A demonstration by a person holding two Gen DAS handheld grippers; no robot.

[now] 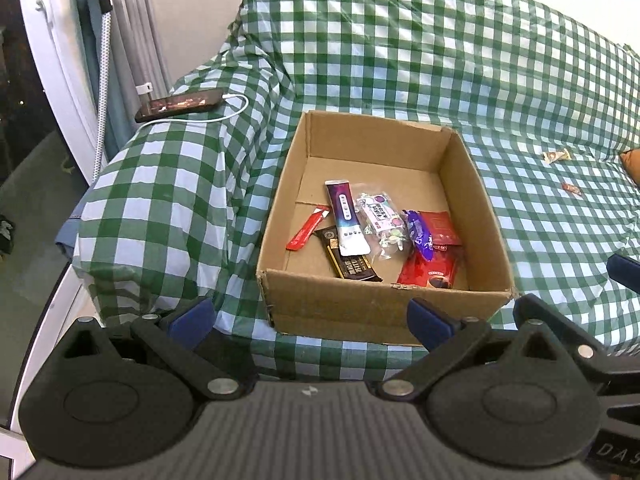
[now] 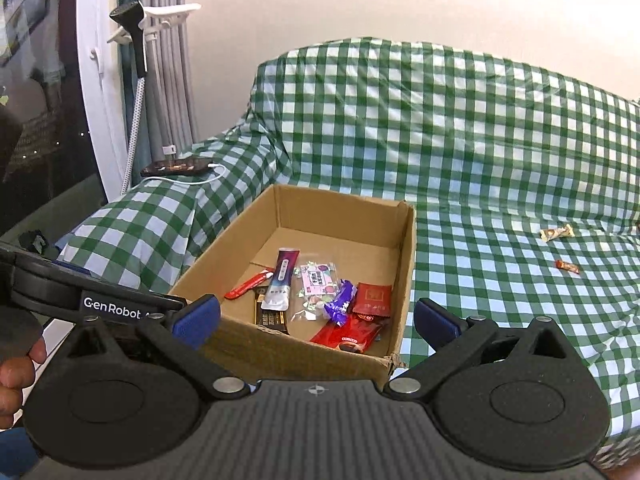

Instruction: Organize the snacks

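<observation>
The right gripper [image 2: 316,322] is held wide open with nothing between its blue pads, and it is aimed over the near wall of the cardboard box [image 2: 406,248]. The left gripper [image 1: 310,322] is likewise spread wide and empty, seen low in front of the same box's near wall [image 1: 360,300]. Outward from the right gripper, past the box's right wall, two loose snacks are left on the checked cloth [image 2: 500,280]: a small orange-red candy [image 2: 567,267] lies nearer, and a pale wrapped candy [image 2: 557,233] lies just beyond it, both well apart from the box. Both are found ahead and to the right of either gripper, so the right hand is judged the nearer one. The long axis of each candy runs roughly across the view, so a crosswise pinch is likely called for. The packets already gathered [image 2: 320,300] are seen lying flat on the box floor.
</observation>
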